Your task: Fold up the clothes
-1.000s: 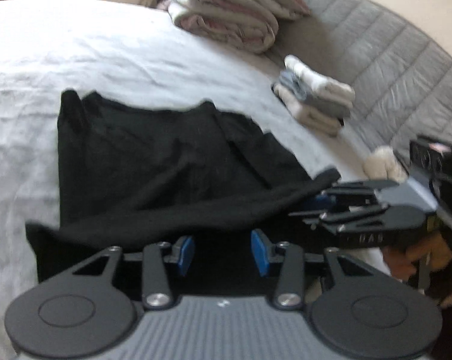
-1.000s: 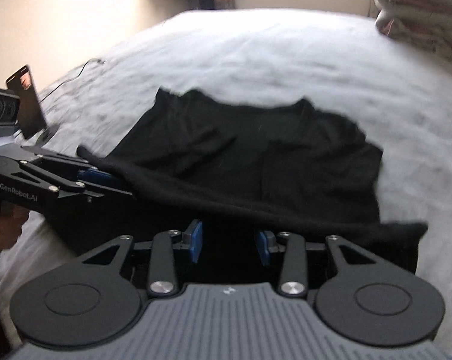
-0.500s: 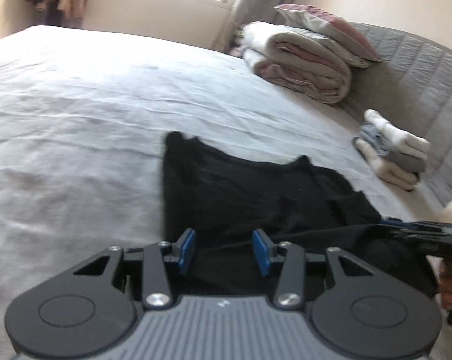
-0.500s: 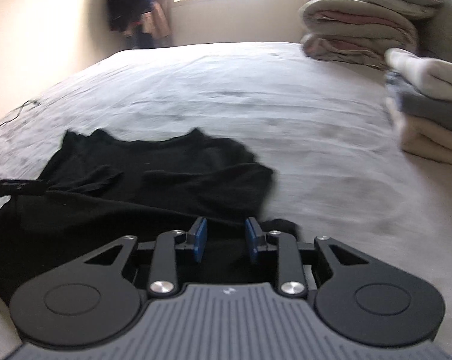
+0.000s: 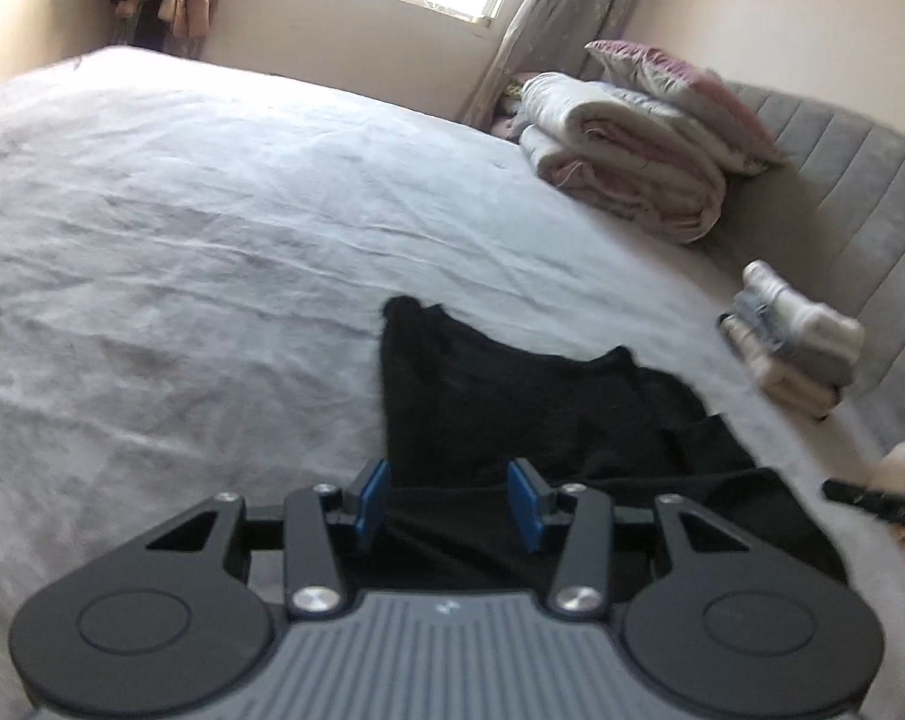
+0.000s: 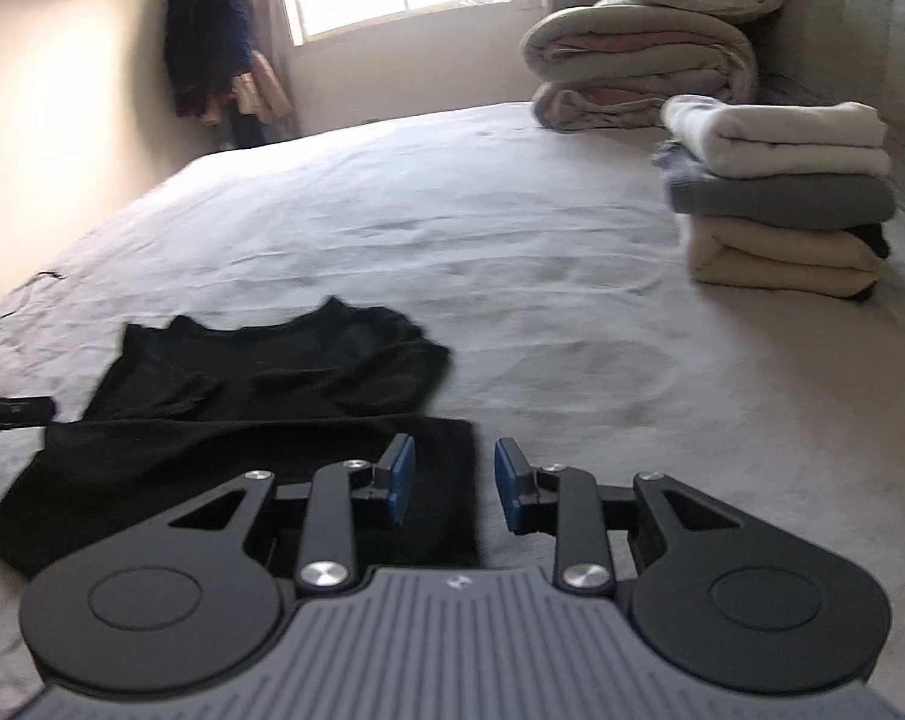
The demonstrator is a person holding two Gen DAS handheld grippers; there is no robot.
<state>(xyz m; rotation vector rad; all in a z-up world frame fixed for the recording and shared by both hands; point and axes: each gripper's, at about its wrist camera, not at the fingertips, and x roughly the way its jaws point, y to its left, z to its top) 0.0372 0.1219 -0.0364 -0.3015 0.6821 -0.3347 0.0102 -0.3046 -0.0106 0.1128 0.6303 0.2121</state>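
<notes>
The step in hand looks like the release after a first fold. The near part of the black knit short-sleeved top lies doubled as a flat band across its own body, and neither tool is pinching it.

The left gripper hovers over the near left part of the garment with its blue fingers well apart. Dark cloth shows in the gap, but the pads do not press on it. The right gripper sits at the band's near right corner. Its jaws have just been opening, and the cloth's edge lies under the gap without being clamped.

The top rests on the pale grey wrinkled bed sheet, near the front edge and a little left of the middle in the right wrist view. Its neckline points far and one sleeve is tucked inward. The folded band is fairly straight, though the far shoulder on the right is rumpled (it may want smoothing).

The next move probably calls for closing both sets of fingers on the band's two near corners and carrying them towards the neckline. Both hands would need to stay level so the layers don't skew. The stack of folded white, grey and cream clothes, far right by the headboard, seems the likely destination.
</notes>
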